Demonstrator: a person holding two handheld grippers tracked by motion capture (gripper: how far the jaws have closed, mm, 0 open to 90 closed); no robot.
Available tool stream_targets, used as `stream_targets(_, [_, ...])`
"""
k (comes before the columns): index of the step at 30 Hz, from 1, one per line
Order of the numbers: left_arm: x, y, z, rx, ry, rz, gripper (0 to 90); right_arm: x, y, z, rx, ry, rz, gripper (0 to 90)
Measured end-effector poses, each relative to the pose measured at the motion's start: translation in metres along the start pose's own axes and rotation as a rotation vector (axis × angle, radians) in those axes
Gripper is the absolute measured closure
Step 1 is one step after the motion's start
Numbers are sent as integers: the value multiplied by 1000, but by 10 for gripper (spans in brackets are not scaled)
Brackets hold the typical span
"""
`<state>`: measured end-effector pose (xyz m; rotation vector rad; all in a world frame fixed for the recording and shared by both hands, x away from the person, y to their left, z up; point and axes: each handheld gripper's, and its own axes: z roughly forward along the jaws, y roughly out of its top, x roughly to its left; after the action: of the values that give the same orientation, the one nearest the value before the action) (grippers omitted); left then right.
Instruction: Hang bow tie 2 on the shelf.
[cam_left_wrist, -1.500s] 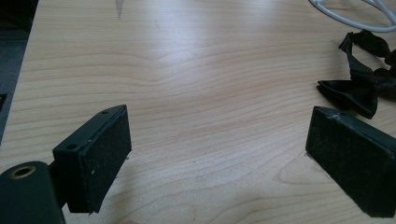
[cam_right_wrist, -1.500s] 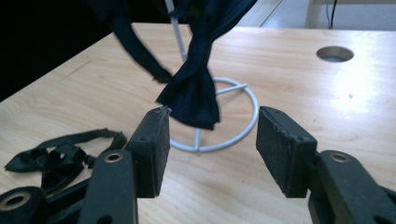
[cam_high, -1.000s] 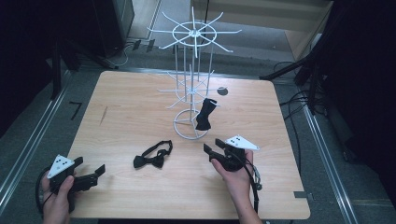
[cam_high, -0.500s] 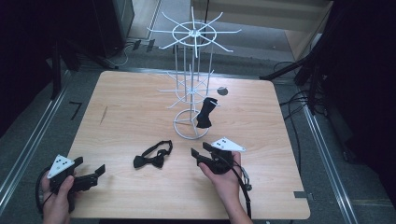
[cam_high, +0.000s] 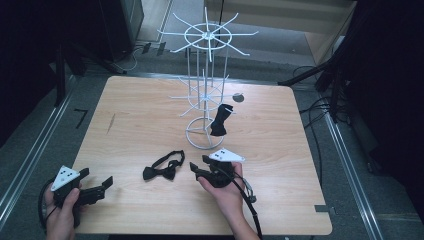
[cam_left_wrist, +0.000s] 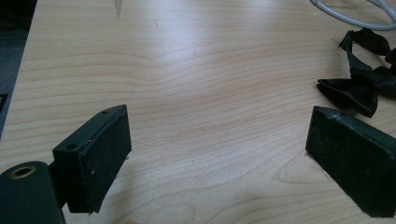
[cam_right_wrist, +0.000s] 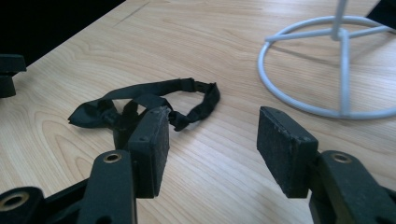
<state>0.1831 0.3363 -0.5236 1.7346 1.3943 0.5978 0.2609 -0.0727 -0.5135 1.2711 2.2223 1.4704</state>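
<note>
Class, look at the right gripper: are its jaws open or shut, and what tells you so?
Open. In the right gripper view, bare table shows in the wide gap of the right gripper, and nothing is held; the bow tie lies just beyond.

Bright tabletop, dark surroundings, soft overhead glare

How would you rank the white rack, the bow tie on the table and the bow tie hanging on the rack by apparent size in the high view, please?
1. White rack: largest.
2. Bow tie on the table.
3. Hanging bow tie: looks slightly smaller, but it is folded and farther away, so this is unsure.
</note>
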Motion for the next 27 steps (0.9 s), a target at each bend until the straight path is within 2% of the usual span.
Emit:
stream_targets(13, [0, 0, 0, 2, 0, 4, 74, 21, 9, 29, 16, 32, 1, 444])
stream_targets(23, [0, 0, 0, 1, -3, 4, 74, 15, 23, 54, 22, -27, 7, 492])
stream_targets(27, [0, 0, 0, -1, -6, 7, 74, 10, 24, 64, 48, -53, 22, 519])
